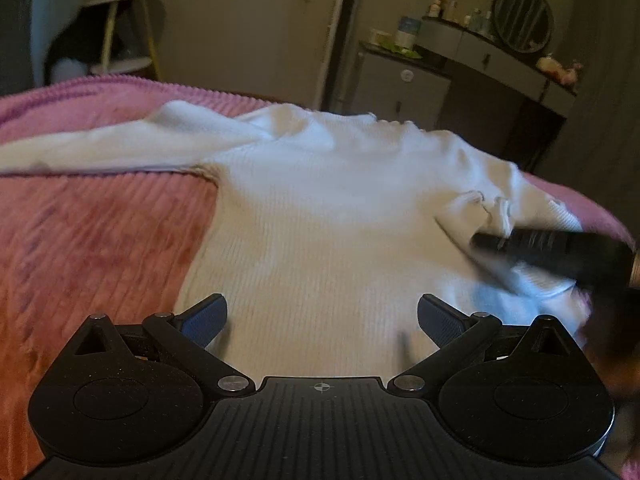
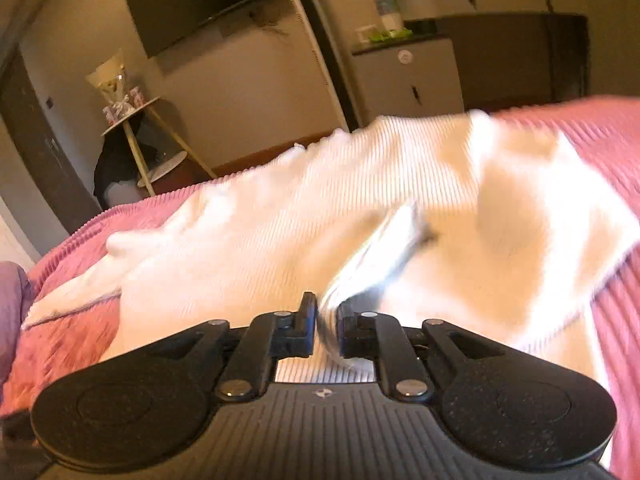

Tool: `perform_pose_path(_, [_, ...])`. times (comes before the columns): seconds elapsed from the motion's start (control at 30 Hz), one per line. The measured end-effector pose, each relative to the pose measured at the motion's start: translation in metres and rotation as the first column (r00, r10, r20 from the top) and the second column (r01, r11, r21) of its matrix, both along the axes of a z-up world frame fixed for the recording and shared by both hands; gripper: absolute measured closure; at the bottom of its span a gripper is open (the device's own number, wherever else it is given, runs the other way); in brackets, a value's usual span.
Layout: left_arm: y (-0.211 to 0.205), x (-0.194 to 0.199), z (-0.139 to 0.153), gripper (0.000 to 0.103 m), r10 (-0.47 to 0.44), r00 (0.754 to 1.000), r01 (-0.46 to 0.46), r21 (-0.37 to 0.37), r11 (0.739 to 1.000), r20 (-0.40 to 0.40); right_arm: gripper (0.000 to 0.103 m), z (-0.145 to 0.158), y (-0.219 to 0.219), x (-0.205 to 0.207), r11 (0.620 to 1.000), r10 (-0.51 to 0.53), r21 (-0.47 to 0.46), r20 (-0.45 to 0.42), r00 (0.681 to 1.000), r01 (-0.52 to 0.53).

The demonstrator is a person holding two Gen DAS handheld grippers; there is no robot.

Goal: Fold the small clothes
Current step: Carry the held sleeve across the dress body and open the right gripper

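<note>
A white ribbed sweater (image 1: 320, 208) lies spread on a pink ribbed blanket (image 1: 92, 248). Its left sleeve (image 1: 100, 144) stretches out to the left. My left gripper (image 1: 322, 320) is open and empty, its blue pads wide apart just above the sweater's lower body. My right gripper (image 2: 327, 320) is shut on a fold of the sweater's right sleeve (image 2: 384, 256), which is lifted and blurred with motion. The right gripper also shows in the left wrist view (image 1: 560, 252) as a dark blur over the sweater's right side.
The bed's far edge (image 1: 240, 92) ends before a wall. A small round shelf stand (image 1: 124, 32) is at the back left. A grey cabinet (image 1: 400, 88) and a dresser with a round mirror (image 1: 520, 20) stand at the back right.
</note>
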State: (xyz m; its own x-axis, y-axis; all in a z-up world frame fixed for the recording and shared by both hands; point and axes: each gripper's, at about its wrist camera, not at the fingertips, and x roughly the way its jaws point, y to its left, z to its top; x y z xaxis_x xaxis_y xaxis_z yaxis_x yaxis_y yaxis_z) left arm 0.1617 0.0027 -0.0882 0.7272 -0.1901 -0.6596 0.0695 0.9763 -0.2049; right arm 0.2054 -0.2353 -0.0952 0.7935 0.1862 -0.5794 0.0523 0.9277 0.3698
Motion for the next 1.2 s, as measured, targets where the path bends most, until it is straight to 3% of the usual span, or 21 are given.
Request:
perform_pose_path(0.07, [0.003, 0.002, 0.001, 0.0, -0.02, 1.0, 0.02, -0.032, 0.999, -0.007, 0.073, 0.004, -0.009, -0.02, 0.998, -0.051, 0.042, 0.021, 0.998, 0.05])
perform_pose_path(0.13, [0.002, 0.004, 0.002, 0.0, -0.038, 0.999, 0.037, -0.066, 0.997, -0.017, 0.069, 0.006, -0.027, -0.035, 0.991, -0.101, 0.089, 0.035, 0.994, 0.098])
perform_pose_path(0.23, [-0.007, 0.007, 0.003, 0.0, -0.069, 0.997, 0.066, -0.071, 0.995, -0.027, 0.069, 0.01, -0.051, -0.046, 0.97, -0.168, 0.182, 0.036, 0.985, 0.159])
perform_pose_path(0.33, [-0.012, 0.002, 0.001, 0.0, -0.049, 0.998, 0.049, 0.004, 0.999, -0.028, 0.069, 0.003, -0.063, -0.039, 0.953, -0.193, 0.245, 0.031, 0.981, 0.18])
perform_pose_path(0.43, [-0.006, 0.002, 0.001, 0.0, 0.013, 0.999, -0.01, 0.064, 0.998, -0.051, 0.074, -0.003, -0.067, -0.023, 0.947, -0.249, 0.219, 0.03, 0.968, 0.236])
perform_pose_path(0.5, [0.0, 0.003, 0.0, 0.0, 0.059, 0.997, -0.054, 0.087, 0.995, -0.054, 0.082, -0.01, -0.067, -0.008, 0.941, -0.275, 0.2, -0.017, 0.961, 0.273])
perform_pose_path(0.6, [0.007, 0.006, -0.001, 0.0, 0.111, 0.992, -0.105, 0.108, 0.989, -0.057, 0.083, -0.019, -0.056, 0.012, 0.943, -0.285, 0.162, -0.066, 0.956, 0.292])
perform_pose_path(0.67, [0.009, 0.009, -0.004, 0.0, 0.124, 0.99, -0.117, 0.116, 0.986, -0.061, 0.083, -0.018, -0.042, 0.028, 0.966, -0.194, 0.158, -0.066, 0.979, 0.203])
perform_pose_path(0.73, [0.011, 0.011, -0.007, 0.0, 0.134, 0.988, -0.125, 0.127, 0.984, -0.071, 0.083, -0.011, -0.033, 0.03, 0.951, -0.053, 0.305, 0.003, 0.999, 0.049])
perform_pose_path(0.8, [0.014, 0.013, -0.008, 0.0, 0.143, 0.987, -0.132, 0.131, 0.982, -0.074, 0.083, -0.002, -0.03, 0.022, 0.937, -0.015, 0.35, 0.07, 0.997, -0.01])
perform_pose_path(0.9, [0.02, 0.014, -0.006, 0.0, 0.146, 0.987, -0.138, 0.111, 0.984, -0.065, 0.083, 0.003, -0.031, -0.008, 0.973, -0.094, 0.213, 0.033, 0.995, 0.085])
perform_pose_path(0.97, [0.02, 0.015, -0.003, 0.0, 0.131, 0.99, -0.126, 0.079, 0.989, -0.06, 0.082, -0.001, -0.038, -0.034, 0.973, -0.187, 0.133, -0.003, 0.982, 0.186])
perform_pose_path(1.07, [0.017, 0.021, 0.001, 0.0, 0.082, 0.993, -0.083, -0.004, 0.997, -0.089, 0.082, -0.009, -0.058, -0.068, 0.935, -0.315, 0.151, -0.063, 0.947, 0.321])
perform_pose_path(1.2, [0.012, 0.03, 0.001, 0.0, 0.049, 0.991, -0.058, -0.077, 0.995, -0.123, 0.08, -0.006, -0.074, -0.088, 0.905, -0.379, 0.18, -0.075, 0.922, 0.386])
